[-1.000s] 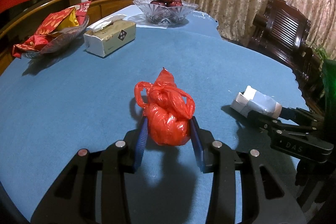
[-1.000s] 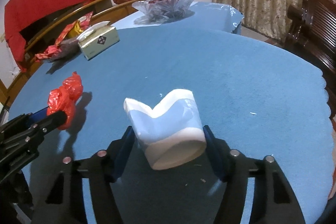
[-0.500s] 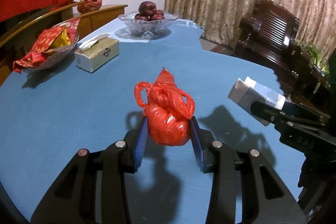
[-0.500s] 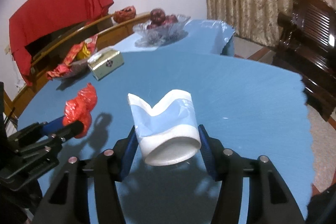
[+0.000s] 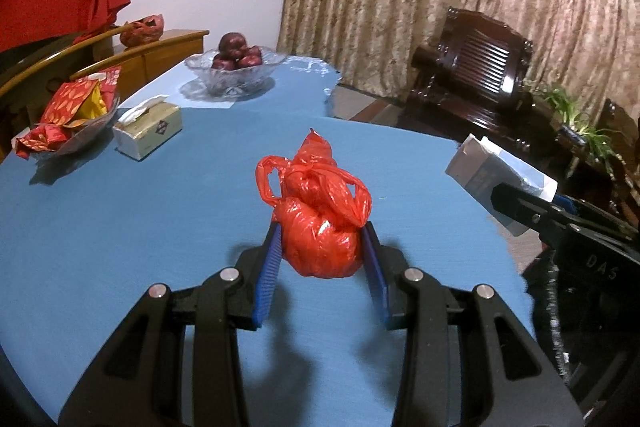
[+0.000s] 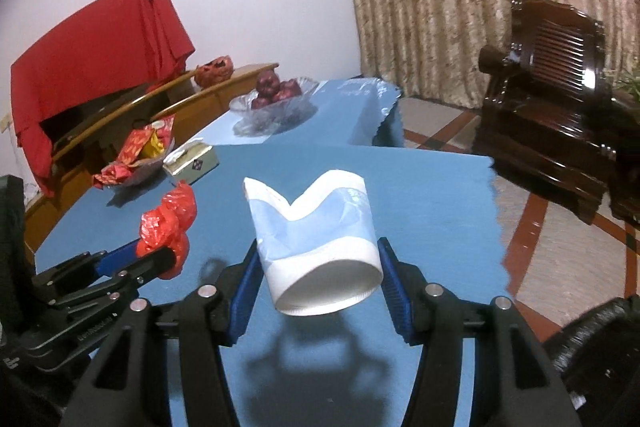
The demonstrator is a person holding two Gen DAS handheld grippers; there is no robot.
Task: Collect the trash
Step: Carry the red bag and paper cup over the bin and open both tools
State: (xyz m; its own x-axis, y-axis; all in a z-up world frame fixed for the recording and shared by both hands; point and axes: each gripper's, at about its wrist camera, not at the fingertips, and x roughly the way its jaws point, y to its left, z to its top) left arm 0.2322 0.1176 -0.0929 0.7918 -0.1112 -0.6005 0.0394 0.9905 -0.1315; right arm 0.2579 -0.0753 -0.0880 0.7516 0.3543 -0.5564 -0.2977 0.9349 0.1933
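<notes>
Red bag [image 5: 320, 227] clamped inside left gripper [image 5: 322, 247].

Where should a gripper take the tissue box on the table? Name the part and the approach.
Grip the tissue box across its two long side walls, coming down from above. It lies flat on the blue table with tissue sticking out of its top, so close below the top edge and keep the pads off the tissue.

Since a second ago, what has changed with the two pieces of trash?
Both were lifted off the blue table: the left gripper carries the red bag, the right gripper the crushed paper cup. Both grips hold. Tissue box and fruit bowl stayed put.
</notes>
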